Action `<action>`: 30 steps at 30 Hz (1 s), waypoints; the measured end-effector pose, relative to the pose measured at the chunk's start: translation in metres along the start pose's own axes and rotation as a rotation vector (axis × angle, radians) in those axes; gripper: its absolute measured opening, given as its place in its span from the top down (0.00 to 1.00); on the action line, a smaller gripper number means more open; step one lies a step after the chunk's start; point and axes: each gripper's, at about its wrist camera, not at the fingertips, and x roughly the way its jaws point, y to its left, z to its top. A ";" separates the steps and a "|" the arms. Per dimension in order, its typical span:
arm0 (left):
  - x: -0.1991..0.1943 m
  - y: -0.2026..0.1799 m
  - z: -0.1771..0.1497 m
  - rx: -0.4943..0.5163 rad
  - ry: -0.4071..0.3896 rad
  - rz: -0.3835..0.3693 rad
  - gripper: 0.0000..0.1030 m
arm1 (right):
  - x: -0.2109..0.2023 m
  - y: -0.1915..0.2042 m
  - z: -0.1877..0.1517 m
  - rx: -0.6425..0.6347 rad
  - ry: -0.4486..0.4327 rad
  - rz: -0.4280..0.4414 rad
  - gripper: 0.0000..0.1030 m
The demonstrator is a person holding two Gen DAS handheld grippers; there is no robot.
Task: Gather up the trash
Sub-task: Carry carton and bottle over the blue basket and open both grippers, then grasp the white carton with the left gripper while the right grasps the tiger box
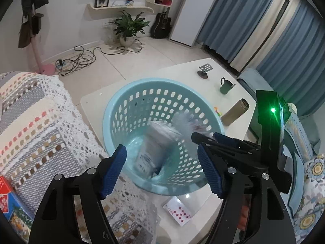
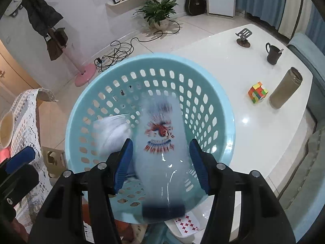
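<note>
A light blue perforated basket [image 1: 126, 101] [image 2: 221, 109] stands on the white table. Inside lies a crumpled clear wrapper [image 1: 154, 152] [image 2: 113, 130]. A clear plastic bottle [image 2: 162, 148] with a red and blue label and a dark cap is motion-blurred between my right gripper's [image 2: 160, 164] open jaws, over the basket, not clamped. It shows blurred in the left wrist view [image 1: 186, 122]. My left gripper [image 1: 162, 172] is open and empty over the basket's near rim. The right gripper [image 1: 215, 140] reaches in from the right.
On the table [image 2: 233, 65] stand a dark mug [image 2: 273, 53], a brown tumbler [image 2: 285, 88], a colour cube [image 2: 258, 92], a phone stand [image 2: 243, 36] and playing cards [image 1: 178, 211]. A crocheted cover [image 1: 36, 122] lies at left.
</note>
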 end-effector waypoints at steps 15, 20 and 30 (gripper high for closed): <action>-0.081 0.014 -0.032 -0.031 -0.151 0.027 0.31 | -0.045 0.038 -0.022 -0.080 -0.096 0.024 0.47; -0.143 0.037 -0.053 -0.076 -0.268 0.114 0.30 | -0.093 0.081 -0.036 -0.187 -0.230 0.091 0.47; -0.255 0.126 -0.122 -0.347 -0.412 0.518 0.18 | -0.147 0.166 -0.071 -0.378 -0.383 0.236 0.47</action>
